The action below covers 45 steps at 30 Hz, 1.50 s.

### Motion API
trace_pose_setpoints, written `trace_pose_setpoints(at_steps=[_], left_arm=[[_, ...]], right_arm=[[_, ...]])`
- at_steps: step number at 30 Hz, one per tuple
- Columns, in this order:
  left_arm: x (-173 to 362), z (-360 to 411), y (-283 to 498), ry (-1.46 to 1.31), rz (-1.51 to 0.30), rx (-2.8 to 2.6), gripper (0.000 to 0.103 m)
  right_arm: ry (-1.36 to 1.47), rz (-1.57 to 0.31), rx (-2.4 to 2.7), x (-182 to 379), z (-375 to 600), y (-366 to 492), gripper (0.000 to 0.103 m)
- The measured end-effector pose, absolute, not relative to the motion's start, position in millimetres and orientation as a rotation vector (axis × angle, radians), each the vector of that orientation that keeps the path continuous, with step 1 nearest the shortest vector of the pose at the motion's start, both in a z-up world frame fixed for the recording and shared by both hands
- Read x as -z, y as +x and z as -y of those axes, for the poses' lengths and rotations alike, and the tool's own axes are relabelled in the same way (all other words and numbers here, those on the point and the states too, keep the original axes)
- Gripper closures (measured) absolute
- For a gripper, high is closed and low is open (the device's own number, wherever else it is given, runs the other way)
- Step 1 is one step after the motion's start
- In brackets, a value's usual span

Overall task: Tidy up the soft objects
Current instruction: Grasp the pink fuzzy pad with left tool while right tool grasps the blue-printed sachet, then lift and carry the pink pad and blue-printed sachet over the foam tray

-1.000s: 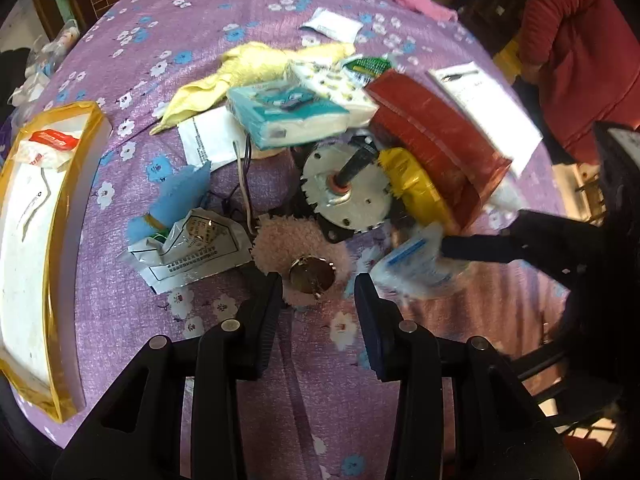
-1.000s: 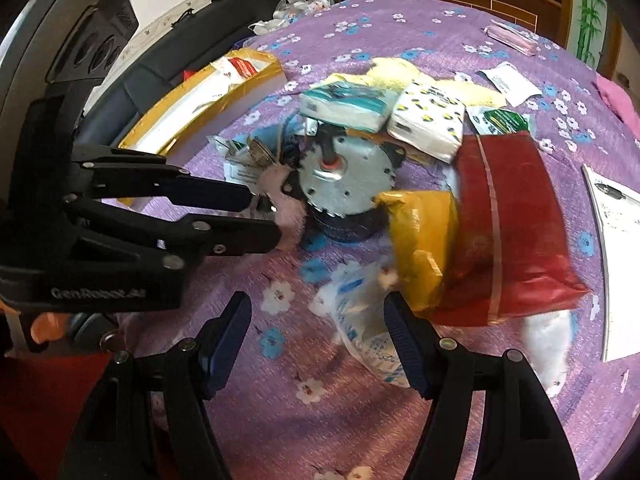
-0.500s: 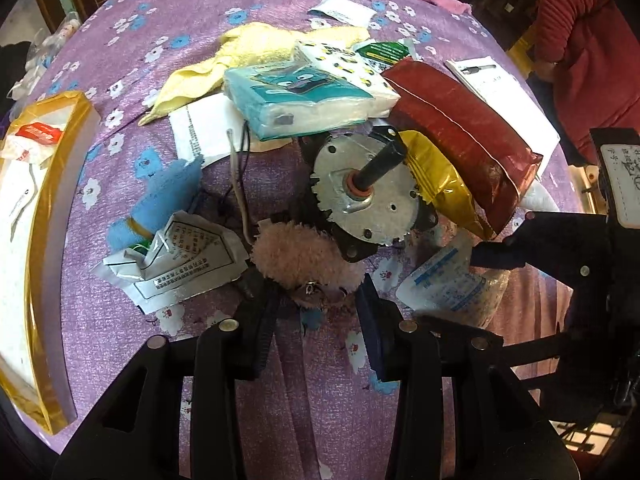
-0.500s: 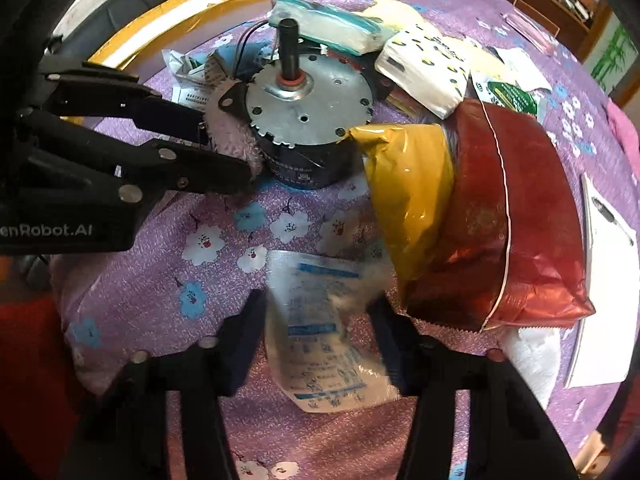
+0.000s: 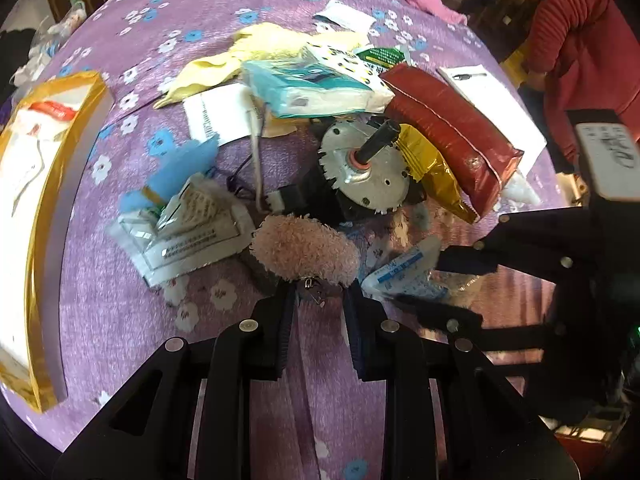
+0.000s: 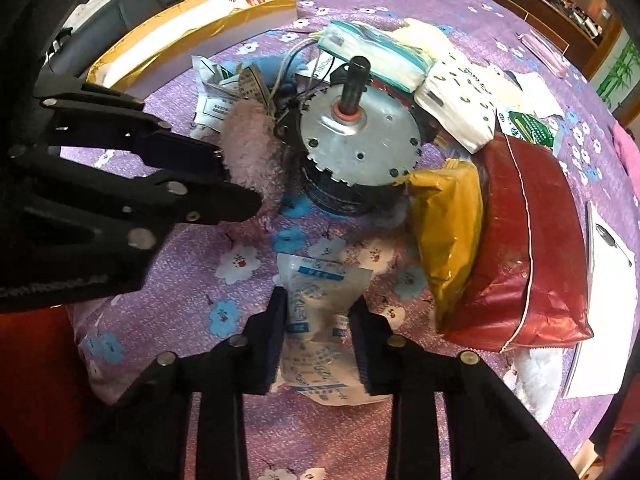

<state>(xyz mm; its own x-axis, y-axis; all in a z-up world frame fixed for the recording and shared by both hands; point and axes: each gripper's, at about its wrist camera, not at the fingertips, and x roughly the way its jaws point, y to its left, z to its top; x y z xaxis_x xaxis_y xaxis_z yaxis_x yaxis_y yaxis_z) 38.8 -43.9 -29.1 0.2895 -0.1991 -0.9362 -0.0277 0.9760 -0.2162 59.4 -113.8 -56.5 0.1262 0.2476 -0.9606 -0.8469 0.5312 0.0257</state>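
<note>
Pink fluffy pom-pom (image 5: 305,249) lies on the purple flowered tablecloth (image 5: 224,8), its near edge and a small metal clasp sitting between the fingertips of the left gripper (image 5: 319,295); the jaws are drawn in close on that clasp end and look to be pinching it, though the exact contact is partly hidden by the fluff; seen from the right wrist, the same pom-pom (image 6: 250,146) presses against the left gripper's (image 6: 228,182) fingertips and rests beside the motor (image 6: 360,148); a soft white plastic packet with blue print (image 6: 320,320) lies flat on the cloth between the fingers of the right gripper (image 6: 319,330), whose jaws are closed in against both its sides, creasing it; from the left wrist this packet (image 5: 404,276) shows just right of the pom-pom, caught by the right gripper (image 5: 440,284); behind them stands the round metal motor (image 5: 366,168) with its black shaft tilted up, wires trailing from it; a gold bag (image 5: 434,174) and a red bag (image 5: 452,132) lean at its right; teal tissue pack (image 5: 304,88) and a spotted tissue pack (image 6: 460,100) lie beyond it, a yellow cloth (image 5: 256,52) farther back; crumpled white wrappers (image 5: 192,228) sit left of the pom-pom; a gold-edged white box (image 5: 32,200) lies at the far left
</note>
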Motion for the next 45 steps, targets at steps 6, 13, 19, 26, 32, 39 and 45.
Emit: trace_pose_setpoints(at_steps=[6, 13, 19, 26, 32, 39, 45], left_arm=[[22.6, 25.3, 20.5, -0.277, -1.261, 0.119, 0.08], [10.8, 13.8, 5.3, -0.335, -1.231, 0.102, 0.08], [3.5, 7.2, -2.2, -0.348, -1.216, 0.095, 0.08], [-1.3, -3.4, -10.3, -0.366, -1.202, 0.078, 0.08], [-8.7, -14.0, -16.7, -0.371, -1.187, 0.065, 0.08], [-16.7, -27.0, -21.0, -0.354, -1.18, 0.035, 0.08], [-19.6, -36.8, -22.6, -0.334, -1.186, 0.017, 0.079]], right_arm=[[-0.606, -1.193, -0.896, 54.0, 126.6, 67.6, 0.075], [-0.578, -1.193, -0.92, 52.9, 142.2, 78.5, 0.079], [-0.561, -1.192, -0.968, 44.4, 133.5, 68.2, 0.08], [-0.552, -1.171, -1.007, 33.0, 123.2, 61.3, 0.08], [-0.544, -1.154, -1.04, 25.0, 105.5, 47.8, 0.08], [-0.532, -1.147, -1.063, 21.2, 91.2, 44.2, 0.08], [-0.526, -1.142, -1.082, 16.8, 79.3, 41.3, 0.08]])
